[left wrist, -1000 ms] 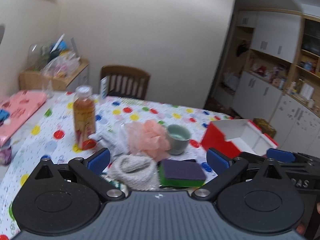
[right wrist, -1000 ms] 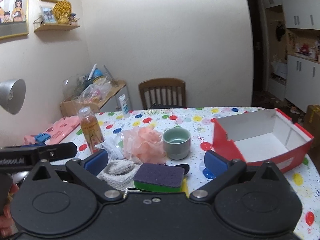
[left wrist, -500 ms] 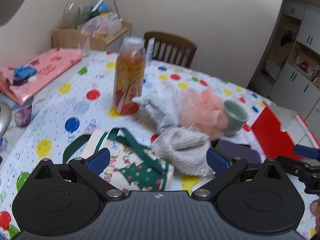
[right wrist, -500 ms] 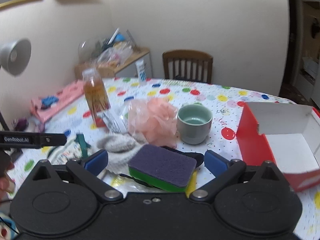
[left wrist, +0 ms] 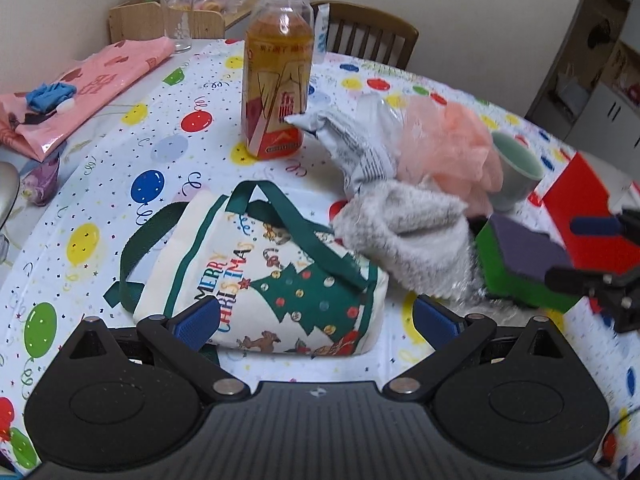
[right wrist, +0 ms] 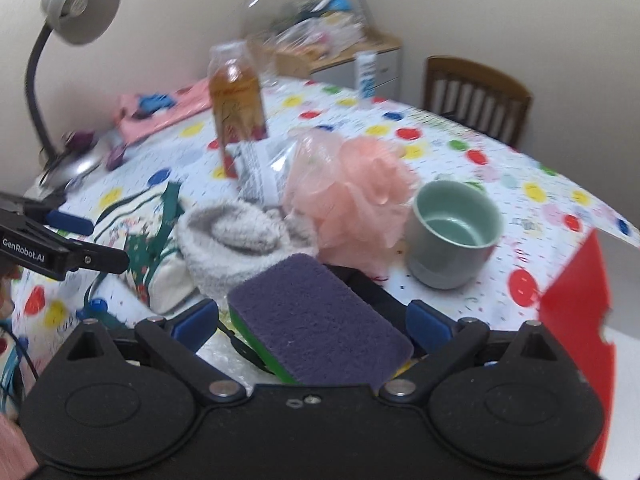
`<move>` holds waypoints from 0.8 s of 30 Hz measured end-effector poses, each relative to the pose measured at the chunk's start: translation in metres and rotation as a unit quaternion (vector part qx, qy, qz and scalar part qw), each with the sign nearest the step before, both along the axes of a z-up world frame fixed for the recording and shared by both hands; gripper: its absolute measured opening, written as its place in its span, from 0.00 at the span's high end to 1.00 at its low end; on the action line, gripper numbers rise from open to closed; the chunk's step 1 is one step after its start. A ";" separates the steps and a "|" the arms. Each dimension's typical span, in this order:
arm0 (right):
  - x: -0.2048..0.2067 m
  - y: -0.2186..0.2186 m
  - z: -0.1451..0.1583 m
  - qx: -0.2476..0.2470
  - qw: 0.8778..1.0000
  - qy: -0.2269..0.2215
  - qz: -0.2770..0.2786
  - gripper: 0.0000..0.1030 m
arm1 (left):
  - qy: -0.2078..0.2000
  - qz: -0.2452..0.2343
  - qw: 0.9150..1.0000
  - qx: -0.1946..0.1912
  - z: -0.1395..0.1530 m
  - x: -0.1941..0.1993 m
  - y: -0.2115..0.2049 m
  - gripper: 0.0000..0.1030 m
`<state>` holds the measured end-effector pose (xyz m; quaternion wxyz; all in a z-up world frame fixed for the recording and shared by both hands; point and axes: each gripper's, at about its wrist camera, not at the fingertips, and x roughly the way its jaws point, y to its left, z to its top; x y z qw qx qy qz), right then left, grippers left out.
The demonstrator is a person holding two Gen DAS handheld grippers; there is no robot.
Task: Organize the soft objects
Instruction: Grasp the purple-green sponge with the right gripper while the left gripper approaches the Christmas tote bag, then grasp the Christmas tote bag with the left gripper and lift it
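Observation:
A cream Christmas tote bag (left wrist: 280, 280) with green handles lies flat just ahead of my open left gripper (left wrist: 316, 322). A grey fluffy cloth (left wrist: 412, 228) lies to its right, touching a peach mesh bath puff (left wrist: 444, 140). A purple-and-green sponge (right wrist: 316, 320) lies between the open fingers of my right gripper (right wrist: 314, 322); whether the pads touch it I cannot tell. The sponge (left wrist: 524, 256) and the right gripper's fingers (left wrist: 592, 226) also show at the right of the left wrist view. The cloth (right wrist: 236, 236), puff (right wrist: 352, 196) and bag (right wrist: 156, 248) show in the right wrist view.
A tea bottle (left wrist: 278, 76) stands behind the bag, with a crumpled plastic packet (left wrist: 352, 140) beside it. A grey-green cup (right wrist: 456, 232) and a red-and-white box (right wrist: 576, 304) are to the right. A pink bag (left wrist: 80, 84), a desk lamp (right wrist: 60, 60) and a chair (right wrist: 476, 100) are farther off.
Both grippers have moved down and left toward the table. The tote bag now lies in front of the left gripper, and the sponge has come between the right gripper's fingers.

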<state>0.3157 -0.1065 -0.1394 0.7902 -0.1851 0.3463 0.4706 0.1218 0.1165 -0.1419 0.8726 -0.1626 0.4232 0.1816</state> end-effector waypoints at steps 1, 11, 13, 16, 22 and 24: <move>0.004 0.002 -0.002 -0.003 1.000 0.006 0.013 0.03 | 0.000 -0.003 1.000 0.001 -0.002 0.001 0.000 0.00; 0.031 0.026 -0.021 -0.054 0.991 0.043 0.114 0.03 | 0.021 -0.081 0.992 0.098 -0.023 0.026 -0.022 0.00; 0.035 0.029 -0.025 -0.055 0.990 0.054 0.122 0.03 | 0.027 -0.088 0.990 0.109 -0.029 0.032 -0.020 0.00; 0.040 0.032 -0.030 -0.060 0.989 0.063 0.122 0.03 | 0.035 -0.102 0.987 0.118 -0.038 0.040 -0.020 0.00; 0.042 0.034 -0.035 -0.061 0.987 0.076 0.131 0.07 | 0.036 -0.106 0.983 0.143 -0.050 0.047 -0.024 0.00; 0.040 0.033 -0.035 -0.063 0.986 0.075 0.134 0.10 | 0.040 -0.108 0.982 0.150 -0.053 0.050 -0.026 0.00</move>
